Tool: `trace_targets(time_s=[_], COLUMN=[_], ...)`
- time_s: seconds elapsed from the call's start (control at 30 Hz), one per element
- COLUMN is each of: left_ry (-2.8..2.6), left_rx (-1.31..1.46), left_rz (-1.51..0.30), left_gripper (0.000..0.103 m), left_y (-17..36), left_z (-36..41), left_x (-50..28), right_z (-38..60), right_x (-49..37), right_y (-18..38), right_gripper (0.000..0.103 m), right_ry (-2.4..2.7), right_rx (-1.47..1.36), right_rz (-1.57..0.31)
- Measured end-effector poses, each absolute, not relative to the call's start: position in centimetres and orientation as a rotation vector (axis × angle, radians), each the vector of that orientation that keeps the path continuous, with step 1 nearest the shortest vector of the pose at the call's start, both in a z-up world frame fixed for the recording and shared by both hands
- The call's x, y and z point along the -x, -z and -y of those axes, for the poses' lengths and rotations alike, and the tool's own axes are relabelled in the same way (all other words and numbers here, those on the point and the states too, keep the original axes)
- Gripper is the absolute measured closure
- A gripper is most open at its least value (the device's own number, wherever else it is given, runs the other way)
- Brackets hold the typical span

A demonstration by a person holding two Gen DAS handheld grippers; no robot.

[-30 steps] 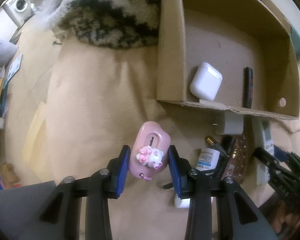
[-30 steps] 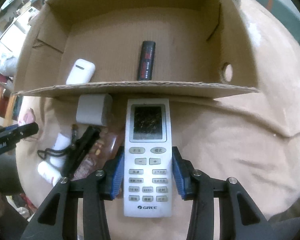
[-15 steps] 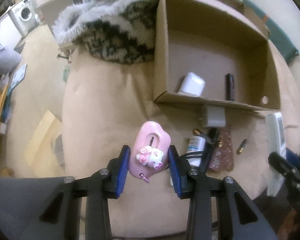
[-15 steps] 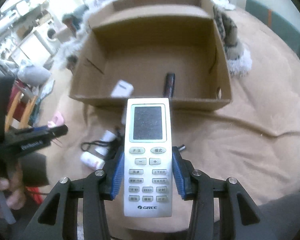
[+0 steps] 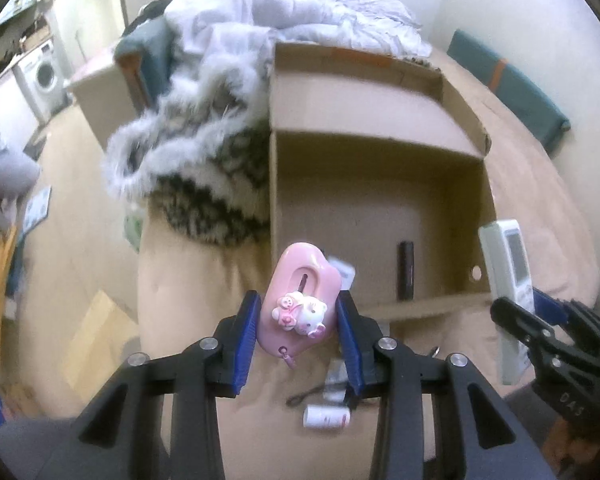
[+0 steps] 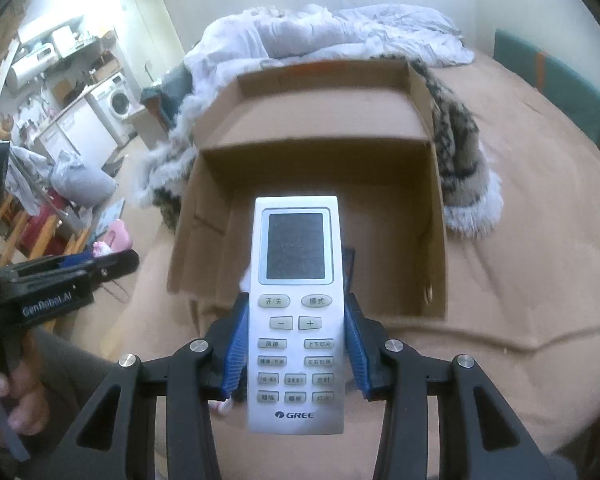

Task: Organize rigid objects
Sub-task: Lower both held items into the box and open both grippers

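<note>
My left gripper (image 5: 298,326) is shut on a pink case with a Hello Kitty charm (image 5: 300,292), held in the air near the left front corner of an open cardboard box (image 5: 380,152). My right gripper (image 6: 296,344) is shut on a white GREE remote (image 6: 296,308), held above the front of the same box (image 6: 320,128). The remote also shows at the right of the left wrist view (image 5: 508,264). A black tube (image 5: 405,270) and a partly hidden white case (image 5: 342,270) lie in the box.
The box stands on a tan bed cover (image 6: 520,280). A furry patterned blanket (image 5: 196,160) and white bedding (image 6: 340,32) lie behind and beside it. A small white bottle (image 5: 326,416) and a black cord (image 5: 308,394) lie on the cover below my left gripper.
Both grippers have risen well above the bed with their objects and pulled back, so the whole box shows. The remote was lifted off the cover.
</note>
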State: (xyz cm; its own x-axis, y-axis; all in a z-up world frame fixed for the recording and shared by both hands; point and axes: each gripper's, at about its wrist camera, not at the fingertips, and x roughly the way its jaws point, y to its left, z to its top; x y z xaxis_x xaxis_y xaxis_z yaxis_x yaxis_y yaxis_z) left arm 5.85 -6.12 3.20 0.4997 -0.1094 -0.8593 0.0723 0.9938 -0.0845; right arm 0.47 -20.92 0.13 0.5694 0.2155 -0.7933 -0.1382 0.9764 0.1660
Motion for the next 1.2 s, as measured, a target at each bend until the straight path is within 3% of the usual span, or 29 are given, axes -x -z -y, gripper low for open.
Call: trace_targets(time_s=[0.6, 1.2], left_ry=[0.128, 0.182], left_rx=[-0.076, -0.138], left_rz=[-1.114, -1.042], left_gripper=[0.068, 0.068], left_y=[4.5, 7.5], left_z=[9.2, 11.1], left_x=[-14.4, -15.1], right_z=[21.1, 21.5], right_x=[-12.4, -14.0], right_y=[7.0, 11.8], right_gripper=[0.058, 0.058], right_ry=[-0.175, -0.113], right_rx=[-0.095, -0.132], right_rz=[-1.026, -1.182])
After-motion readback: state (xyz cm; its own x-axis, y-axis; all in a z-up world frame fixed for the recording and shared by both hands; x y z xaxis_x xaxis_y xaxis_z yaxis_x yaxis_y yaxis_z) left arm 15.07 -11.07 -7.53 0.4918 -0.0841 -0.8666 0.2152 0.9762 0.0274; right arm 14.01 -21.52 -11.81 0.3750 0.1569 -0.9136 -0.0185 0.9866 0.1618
